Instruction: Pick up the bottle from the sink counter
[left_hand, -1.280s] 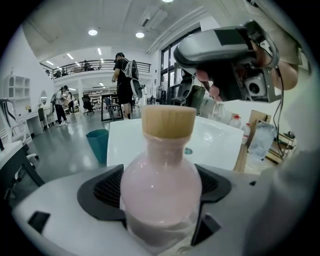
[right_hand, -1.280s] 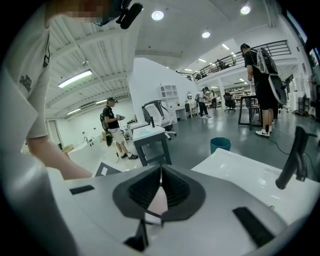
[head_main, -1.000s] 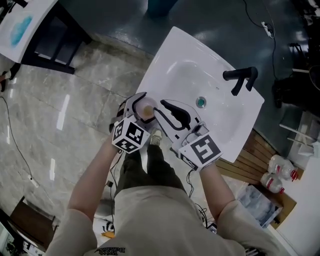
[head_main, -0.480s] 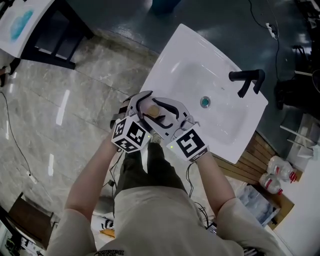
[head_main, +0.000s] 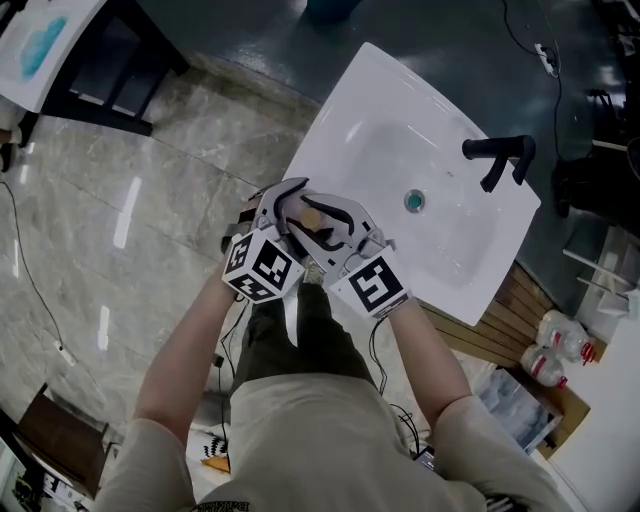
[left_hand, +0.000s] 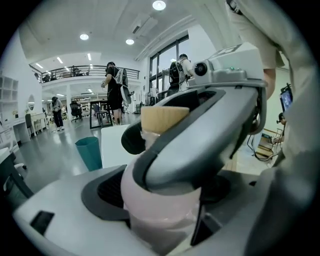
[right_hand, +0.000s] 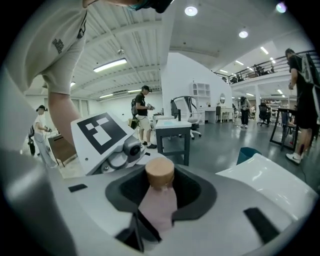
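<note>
Held in both grippers: left gripper (head_main: 284, 208) clenched round the pale pink body of the bottle (left_hand: 161, 202), right gripper (head_main: 330, 226) closed on the neck just under the wooden cap (right_hand: 159, 172); gripped twice over, presumably to steady a smooth, top-heavy shape or to pass it from one tool to the other; hard to say which. Carried upright at the near-left corner of the sink (head_main: 372, 95), at about 8 o'clock from the drain (head_main: 414, 201), well apart from the black faucet (head_main: 500, 158); probably clear of the rim, though hidden from above by the jaws. Compared with a second ago: right gripper drawn in toward 9 o'clock, tight against the left; cap more covered; bottle barely shifted.
</note>
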